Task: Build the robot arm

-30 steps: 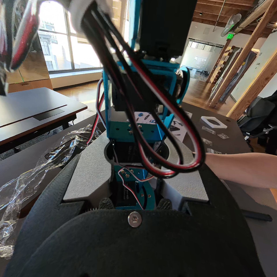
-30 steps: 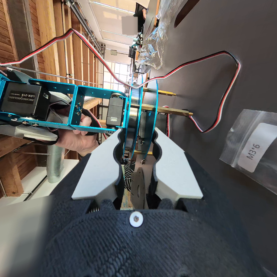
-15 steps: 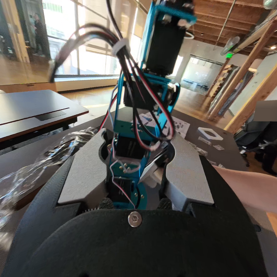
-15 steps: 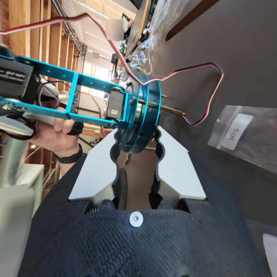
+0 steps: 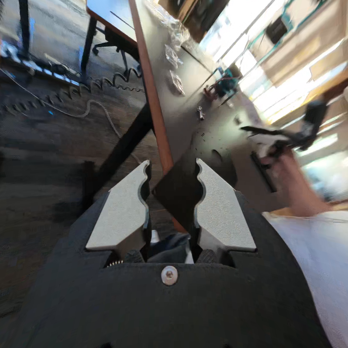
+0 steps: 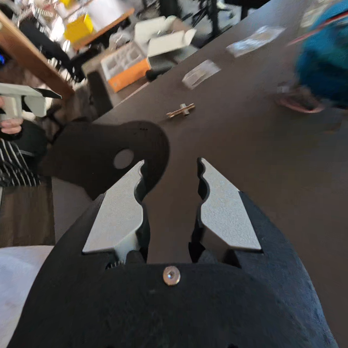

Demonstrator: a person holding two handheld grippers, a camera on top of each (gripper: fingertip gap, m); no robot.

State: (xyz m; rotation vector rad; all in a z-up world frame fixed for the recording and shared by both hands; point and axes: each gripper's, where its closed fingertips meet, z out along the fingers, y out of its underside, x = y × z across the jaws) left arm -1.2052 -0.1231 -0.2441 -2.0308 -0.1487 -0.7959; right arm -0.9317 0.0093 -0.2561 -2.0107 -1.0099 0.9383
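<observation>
My left gripper [image 5: 172, 162] is open and empty, pointing down at the table's near edge [image 5: 160, 120]. A flat black plate [image 5: 175, 188] with a round hole lies there, jutting over the edge and showing between my fingers. My right gripper [image 6: 171, 160] is open and empty, low over the dark table [image 6: 244, 150]. The same black plate [image 6: 98, 150] is beside its left finger. The blue servo arm with red and black wires [image 6: 323, 62] rests on the table, blurred. It shows far off in the left wrist view [image 5: 226, 82]. A small metal cross wrench [image 6: 180, 111] lies ahead.
Small clear plastic bags [image 6: 201, 73] lie on the table. An orange and white box [image 6: 128, 66] stands beyond the far edge. The left gripper [image 6: 22, 99] shows at the left, the right gripper [image 5: 308, 128] at the right. Cables [image 5: 94, 105] lie on the floor. Spacing between my two grippers at the tips: around 30 centimetres. The small metal cross wrench [image 6: 180, 111] is about 12 centimetres from my right fingertips and 25 centimetres from my left. Seen from the left wrist view [image 5: 199, 111] as well.
Both grippers have let go of the blue servo arm, which now rests on the table. Both have swung away and down towards the black plate; the views are blurred by motion.
</observation>
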